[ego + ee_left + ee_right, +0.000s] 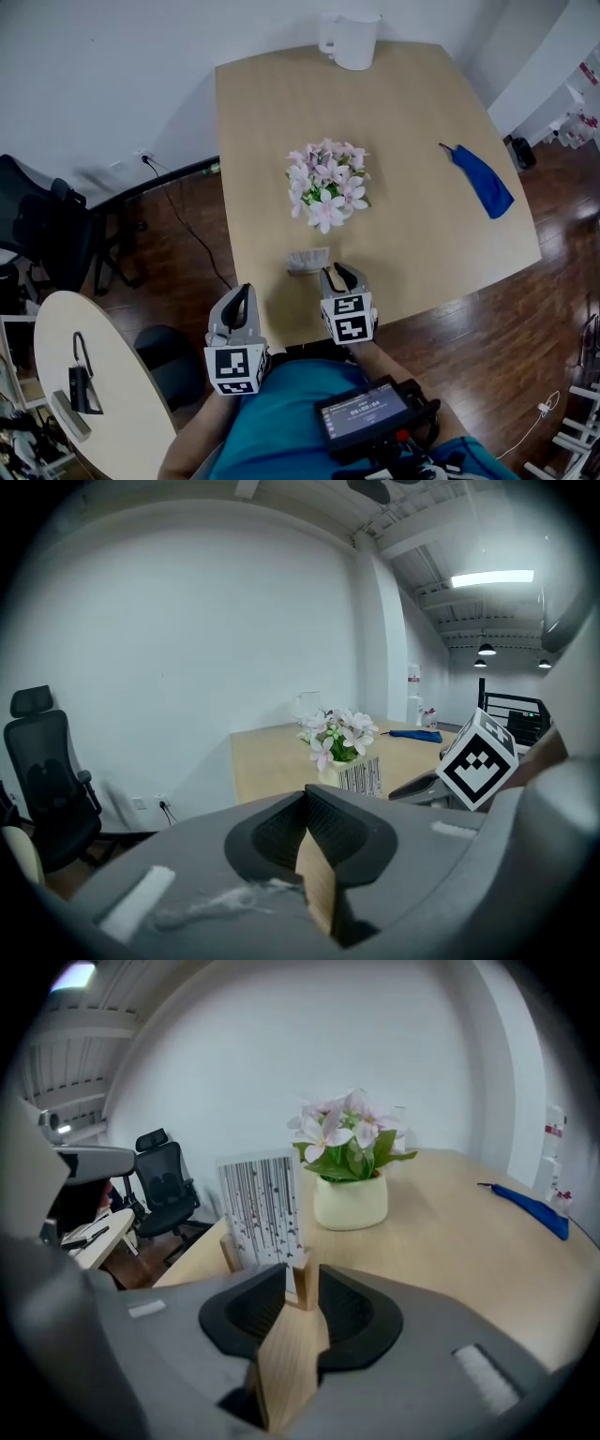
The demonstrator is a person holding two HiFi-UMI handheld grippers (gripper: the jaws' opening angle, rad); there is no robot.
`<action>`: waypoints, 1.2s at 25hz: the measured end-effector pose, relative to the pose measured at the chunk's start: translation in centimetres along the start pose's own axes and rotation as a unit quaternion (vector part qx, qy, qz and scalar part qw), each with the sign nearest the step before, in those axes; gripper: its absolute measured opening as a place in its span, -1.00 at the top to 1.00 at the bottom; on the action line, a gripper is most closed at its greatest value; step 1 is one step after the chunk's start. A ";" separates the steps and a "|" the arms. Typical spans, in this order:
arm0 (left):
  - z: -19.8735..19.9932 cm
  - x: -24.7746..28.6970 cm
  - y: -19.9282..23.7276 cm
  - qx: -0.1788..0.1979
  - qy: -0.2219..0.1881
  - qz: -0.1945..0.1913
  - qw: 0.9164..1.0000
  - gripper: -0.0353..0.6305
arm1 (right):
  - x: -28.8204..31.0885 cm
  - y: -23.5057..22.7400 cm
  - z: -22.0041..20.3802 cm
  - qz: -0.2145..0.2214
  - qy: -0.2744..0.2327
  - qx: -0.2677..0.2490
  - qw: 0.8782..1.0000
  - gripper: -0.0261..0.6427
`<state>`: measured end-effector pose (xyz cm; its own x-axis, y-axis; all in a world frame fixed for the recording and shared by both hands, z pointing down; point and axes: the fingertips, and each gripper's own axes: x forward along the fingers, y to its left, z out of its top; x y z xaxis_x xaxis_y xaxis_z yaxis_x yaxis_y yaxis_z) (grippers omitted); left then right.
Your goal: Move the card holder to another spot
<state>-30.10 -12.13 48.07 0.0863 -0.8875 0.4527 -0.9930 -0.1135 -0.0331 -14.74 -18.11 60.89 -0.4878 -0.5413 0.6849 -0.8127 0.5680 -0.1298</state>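
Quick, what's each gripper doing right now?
Left gripper: closed, empty.
Right gripper: open, the card holder has its end at the tips, not gripped.

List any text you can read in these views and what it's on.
None is readable.
Card in the card holder: stripes, no words.
Marker cubes: square codes only.
Screen at the person's chest: digits too small.
Red labels far right: blurred.
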 end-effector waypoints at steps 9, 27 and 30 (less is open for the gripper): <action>-0.7 0.3 0.8 -0.003 0.012 0.001 1.000 0.84 | 1.5 -0.1 0.0 0.001 0.013 -0.010 1.000 0.76; 4.3 1.8 -1.8 -0.010 -0.053 -0.060 0.997 0.85 | -7.6 -2.4 7.6 -0.018 -0.067 0.018 0.997 0.81; 6.5 1.4 -2.5 -0.002 -0.076 -0.068 0.995 0.84 | -10.7 -3.4 10.8 -0.028 -0.105 0.016 0.994 0.81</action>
<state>-26.92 -16.00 43.04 0.2299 -0.9217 0.3124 -0.9718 -0.2349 0.0222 -10.25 -20.97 46.23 -0.4949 -0.6904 0.5277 -0.8484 0.5152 -0.1216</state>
